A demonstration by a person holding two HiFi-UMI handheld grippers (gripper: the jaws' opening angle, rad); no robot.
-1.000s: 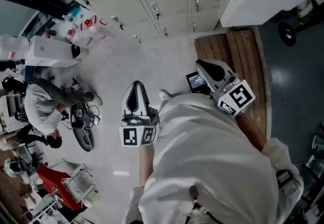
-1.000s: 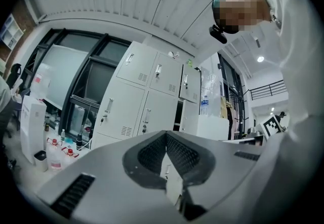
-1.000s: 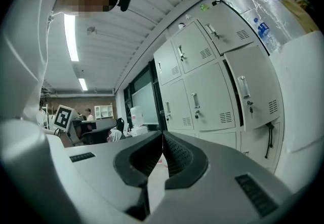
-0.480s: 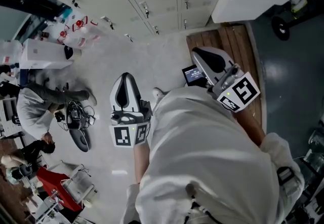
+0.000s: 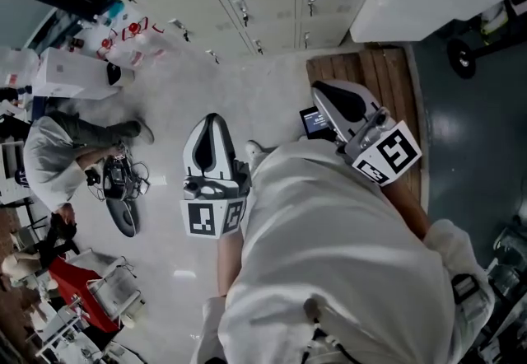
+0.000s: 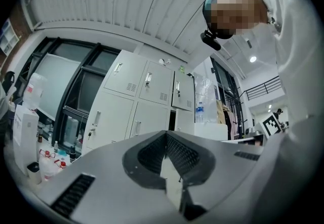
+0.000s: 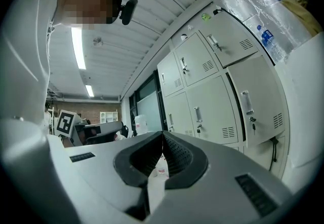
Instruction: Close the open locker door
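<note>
My left hand-held gripper (image 5: 216, 123) and right hand-held gripper (image 5: 319, 93) are both pressed together with nothing between the jaws, held close to my body above the floor (image 5: 189, 82). The open locker door (image 6: 183, 92) stands ajar in the upper row of lockers (image 6: 124, 73) ahead, well apart from both.

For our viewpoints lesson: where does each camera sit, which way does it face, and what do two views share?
Head view: on the person's head, facing steeply down; left gripper, right gripper and white coat show.
Left gripper view: on that gripper, along its shut jaws toward the lockers; coat at right.
Right gripper view: likewise; coat at left.
Shared: both gripper views show the lockers.
</note>
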